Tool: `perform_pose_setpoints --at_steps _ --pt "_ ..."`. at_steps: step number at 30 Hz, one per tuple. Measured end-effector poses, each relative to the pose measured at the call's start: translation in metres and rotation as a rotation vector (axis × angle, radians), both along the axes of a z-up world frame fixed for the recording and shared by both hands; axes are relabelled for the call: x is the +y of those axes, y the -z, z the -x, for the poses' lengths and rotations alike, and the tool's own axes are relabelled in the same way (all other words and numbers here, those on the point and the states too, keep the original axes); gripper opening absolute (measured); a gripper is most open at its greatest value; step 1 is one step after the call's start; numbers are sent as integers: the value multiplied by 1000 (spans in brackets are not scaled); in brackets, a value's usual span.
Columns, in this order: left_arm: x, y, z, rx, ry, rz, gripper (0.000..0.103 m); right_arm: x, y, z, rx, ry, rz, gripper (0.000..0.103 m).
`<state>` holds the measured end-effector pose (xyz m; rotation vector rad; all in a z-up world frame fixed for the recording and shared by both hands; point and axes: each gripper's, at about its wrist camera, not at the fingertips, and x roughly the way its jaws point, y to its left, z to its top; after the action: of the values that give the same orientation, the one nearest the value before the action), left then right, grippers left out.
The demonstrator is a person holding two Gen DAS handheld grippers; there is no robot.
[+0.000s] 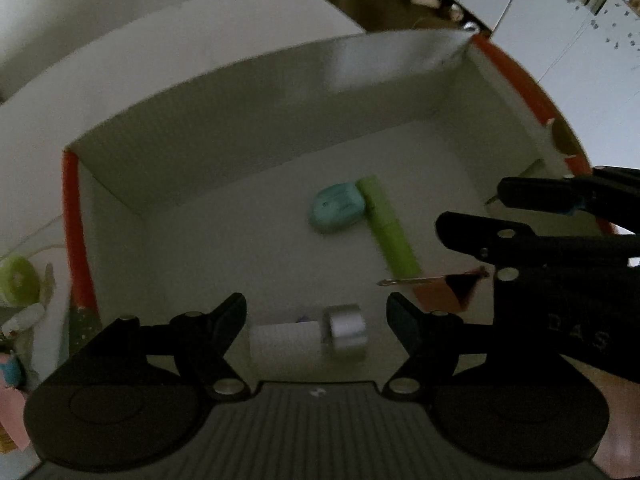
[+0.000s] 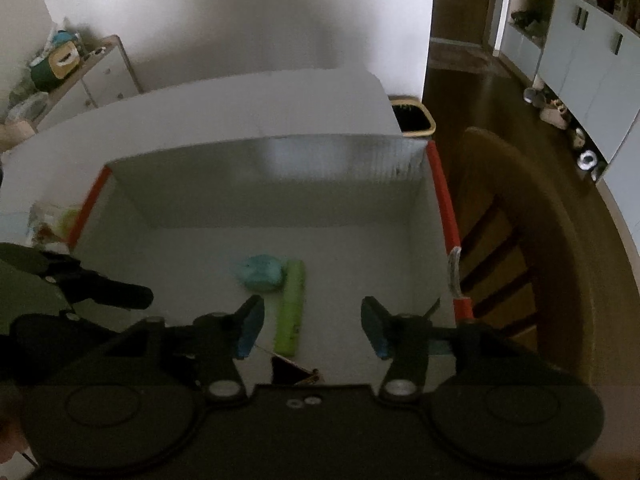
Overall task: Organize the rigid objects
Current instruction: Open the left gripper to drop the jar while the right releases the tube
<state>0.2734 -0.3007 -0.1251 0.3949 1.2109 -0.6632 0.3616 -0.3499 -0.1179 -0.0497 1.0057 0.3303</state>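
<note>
White corrugated walls with orange edges form the box (image 1: 280, 92) where the sorted things lie: a teal case (image 1: 337, 208) touching a green stick (image 1: 387, 226), a silver-capped white cylinder (image 1: 316, 334) nearer the front, and a copper binder clip (image 1: 444, 290) beside it. Both the left gripper (image 1: 316, 314) and right gripper (image 2: 312, 326) hover over the box with fingers spread, holding nothing. Crowding is the risk (the two tools sit close), so a dip could knock the clip or roll the cylinder. Beyond the box: a wooden chair (image 2: 532, 240), dark floor, pale cabinets (image 2: 592, 60).
</note>
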Motion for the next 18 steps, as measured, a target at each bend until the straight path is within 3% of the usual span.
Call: perform_pose_setpoints --at_steps 7,18 --pt "0 -26 21 -59 5 70 77 -2 -20 22 -46 -12 -35 61" --pt "47 -66 53 -154 -6 215 77 5 -53 60 -126 -16 -91 71"
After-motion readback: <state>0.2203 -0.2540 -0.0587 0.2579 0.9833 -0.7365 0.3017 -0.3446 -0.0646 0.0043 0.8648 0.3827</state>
